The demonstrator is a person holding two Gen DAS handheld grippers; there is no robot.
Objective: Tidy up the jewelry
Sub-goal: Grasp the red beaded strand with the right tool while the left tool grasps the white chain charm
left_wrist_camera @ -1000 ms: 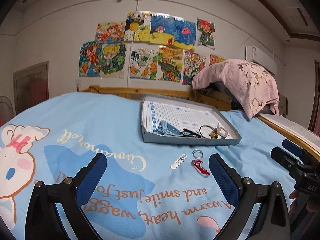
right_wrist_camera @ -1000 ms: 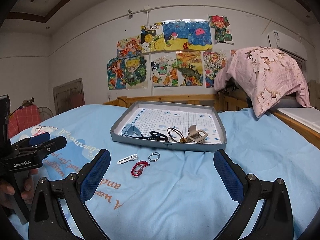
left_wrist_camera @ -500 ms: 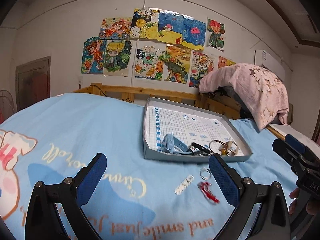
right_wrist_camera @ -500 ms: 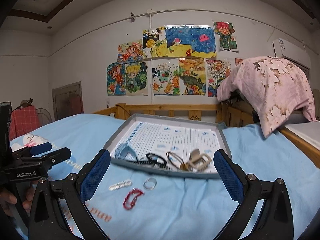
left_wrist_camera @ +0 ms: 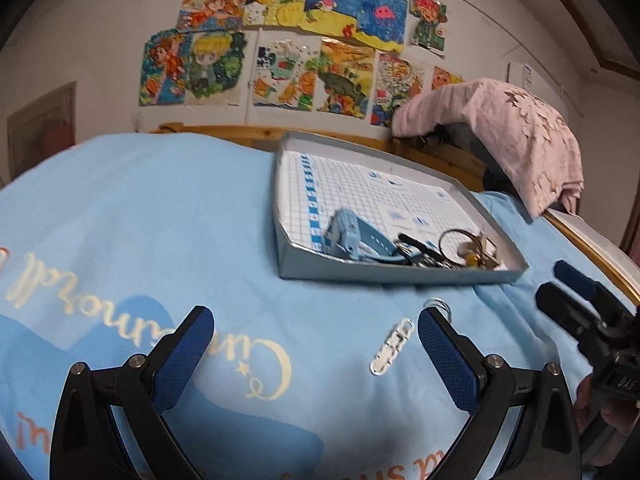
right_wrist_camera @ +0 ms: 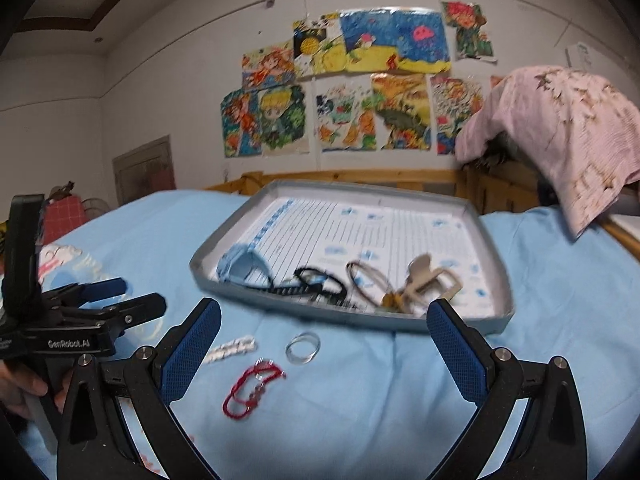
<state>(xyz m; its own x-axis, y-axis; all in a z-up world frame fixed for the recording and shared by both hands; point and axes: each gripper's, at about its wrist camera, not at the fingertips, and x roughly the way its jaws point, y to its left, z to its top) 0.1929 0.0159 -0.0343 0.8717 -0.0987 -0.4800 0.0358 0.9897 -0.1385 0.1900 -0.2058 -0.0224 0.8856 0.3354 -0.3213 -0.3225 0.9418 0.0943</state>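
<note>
Meanwhile both views had pushed in closer than a second earlier. Right-wrist frame, left to right: left gripper (right_wrist_camera: 132,300) at mid-left, jaw gap hard to judge there but wide apart and empty in its own view; white clip (right_wrist_camera: 232,349), red bracelet (right_wrist_camera: 250,390) and clear ring (right_wrist_camera: 303,347) lower centre on the blue sheet (right_wrist_camera: 360,420); right gripper (right_wrist_camera: 324,356) wide open, empty; tray (right_wrist_camera: 492,264) centre-right. Likely pickup approach.

The left gripper (right_wrist_camera: 108,300) body carried white lettering reading "GenRobot.AI". The right gripper (left_wrist_camera: 576,300) housing showed "DAS". The blue bedsheet (left_wrist_camera: 160,220) bore cursive cream script, upside down and not legible.
</note>
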